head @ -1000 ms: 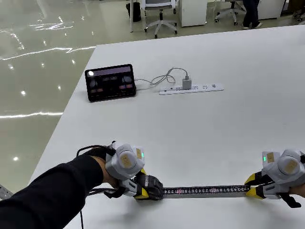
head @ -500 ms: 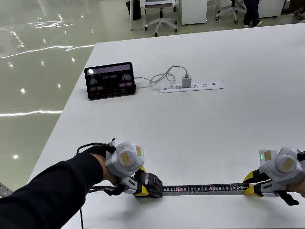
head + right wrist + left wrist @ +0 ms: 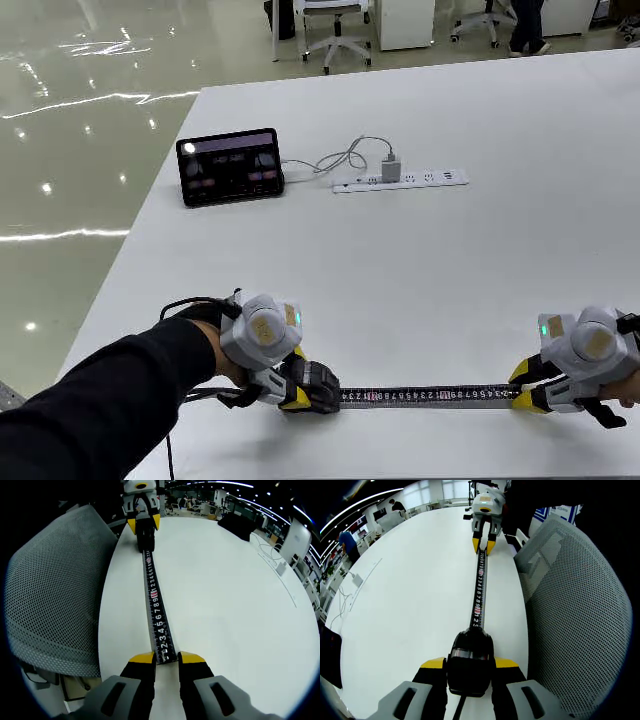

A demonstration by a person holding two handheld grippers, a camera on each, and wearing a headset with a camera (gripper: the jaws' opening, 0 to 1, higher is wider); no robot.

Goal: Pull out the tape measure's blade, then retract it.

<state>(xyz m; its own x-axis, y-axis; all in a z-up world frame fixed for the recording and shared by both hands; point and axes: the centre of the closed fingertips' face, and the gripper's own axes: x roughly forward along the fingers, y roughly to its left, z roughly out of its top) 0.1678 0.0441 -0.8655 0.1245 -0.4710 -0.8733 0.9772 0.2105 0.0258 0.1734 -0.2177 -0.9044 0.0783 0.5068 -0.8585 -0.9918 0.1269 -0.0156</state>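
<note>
The black tape measure case [image 3: 312, 386] rests on the white table [image 3: 420, 270] near its front edge, and my left gripper [image 3: 295, 392] is shut on it. The blade [image 3: 430, 396] is drawn out flat to the right, where my right gripper [image 3: 524, 388] is shut on its tip. The left gripper view has the case [image 3: 470, 655] between my left gripper's [image 3: 470, 664] jaws, with the blade [image 3: 479, 585] running away to the right gripper [image 3: 484, 542]. In the right gripper view, my right gripper [image 3: 167, 658] pinches the blade [image 3: 155, 605], which leads to the case [image 3: 145, 539].
A dark tablet [image 3: 230, 167] stands at the back left of the table. Beside it lies a white power strip [image 3: 400, 183] with a plugged charger and cable. A grey mesh chair back [image 3: 570, 605] stands just off the table's front edge, close to the blade.
</note>
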